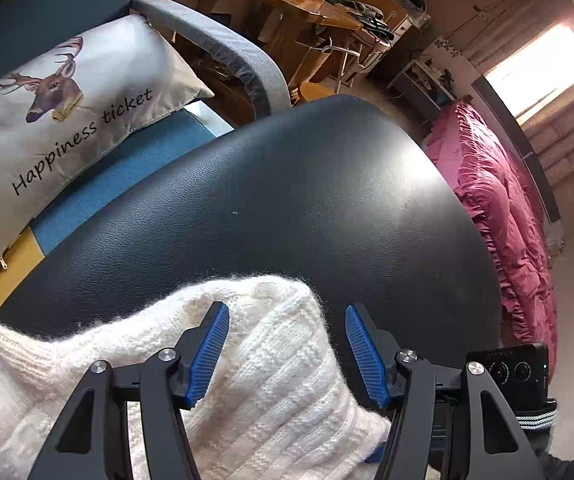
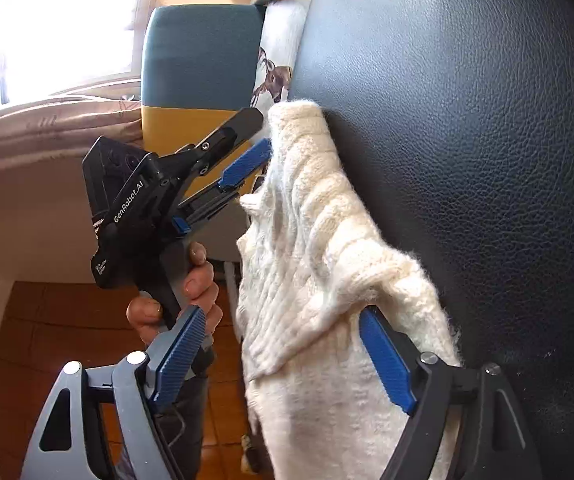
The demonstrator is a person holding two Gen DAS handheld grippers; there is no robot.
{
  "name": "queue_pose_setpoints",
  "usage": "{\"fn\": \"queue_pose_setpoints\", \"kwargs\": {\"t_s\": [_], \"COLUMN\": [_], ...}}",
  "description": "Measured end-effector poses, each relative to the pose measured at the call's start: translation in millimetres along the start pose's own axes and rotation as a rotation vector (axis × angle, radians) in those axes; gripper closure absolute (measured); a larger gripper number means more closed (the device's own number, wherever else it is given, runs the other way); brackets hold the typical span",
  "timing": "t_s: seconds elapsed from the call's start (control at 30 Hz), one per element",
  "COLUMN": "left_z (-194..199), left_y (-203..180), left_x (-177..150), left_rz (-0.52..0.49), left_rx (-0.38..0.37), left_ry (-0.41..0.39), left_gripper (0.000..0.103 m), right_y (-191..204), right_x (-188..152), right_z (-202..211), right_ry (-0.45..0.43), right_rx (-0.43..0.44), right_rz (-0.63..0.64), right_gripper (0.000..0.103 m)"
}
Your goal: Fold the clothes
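The left gripper (image 1: 287,344) stands with its blue pads wide apart and nothing pinched between them; the cream knitted sweater (image 1: 255,364) lies under and ahead of its near pad, bunched on the black leather surface (image 1: 307,184), which stretches bare ahead of the fingertips. In the right wrist view this same left gripper (image 2: 261,140) shows from the side, held by a hand (image 2: 183,300), its tips just at the upper edge of the knit. The right gripper (image 2: 283,356) is also spread wide, gripping nothing: one pad sits just against or under a fold of the sweater on the leather side, the other hangs free on the far side with open air ahead of it. The garment lies crumpled and partly doubled over itself, a ribbed cuff or hem poking out beside the left gripper's outer finger; from this heap alone it is hard to say whether it is a loose pile waiting to be laid out or a rough fold partway made. The risks I would judge: the leather is smooth, so the knit may slide away from a closing pad instead of being caught; the fuzzy yarn could snag on the ribbed pads; a pinch taken through several layers at once would drag the whole bundle; and part of the sweater seems to hang past the surface's edge below the right gripper, so its weight could pull the rest off.
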State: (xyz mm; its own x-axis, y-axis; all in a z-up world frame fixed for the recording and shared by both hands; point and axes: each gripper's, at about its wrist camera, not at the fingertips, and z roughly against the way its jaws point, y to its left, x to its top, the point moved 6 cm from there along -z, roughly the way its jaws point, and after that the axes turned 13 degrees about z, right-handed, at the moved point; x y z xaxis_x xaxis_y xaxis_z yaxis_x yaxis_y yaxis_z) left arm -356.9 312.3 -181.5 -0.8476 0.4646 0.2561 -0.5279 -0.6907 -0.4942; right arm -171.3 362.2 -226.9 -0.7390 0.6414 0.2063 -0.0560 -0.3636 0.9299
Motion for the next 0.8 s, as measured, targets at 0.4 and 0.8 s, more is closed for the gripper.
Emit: {"fn": "queue_pose_setpoints", "kwargs": {"t_s": [0.4,0.8], "left_z": [-12.4,5.4], "left_y": [-5.3,-12.4], "left_x": [-17.6,-21.0], "left_rz": [-0.111,-0.152], "left_rx": [-0.002,0.003], "left_ry": [0.074,-0.151], "left_gripper": [0.053,0.092], "right_y": [-3.1,9.5], "right_x": [2.0,10.0], "right_z": [-8.9,-8.3], "right_ry": [-0.088,-0.074], "right_rx": [-0.094,-0.401], "right_rz": [0.064,0.363], "right_gripper": [0.063,0.092]}}
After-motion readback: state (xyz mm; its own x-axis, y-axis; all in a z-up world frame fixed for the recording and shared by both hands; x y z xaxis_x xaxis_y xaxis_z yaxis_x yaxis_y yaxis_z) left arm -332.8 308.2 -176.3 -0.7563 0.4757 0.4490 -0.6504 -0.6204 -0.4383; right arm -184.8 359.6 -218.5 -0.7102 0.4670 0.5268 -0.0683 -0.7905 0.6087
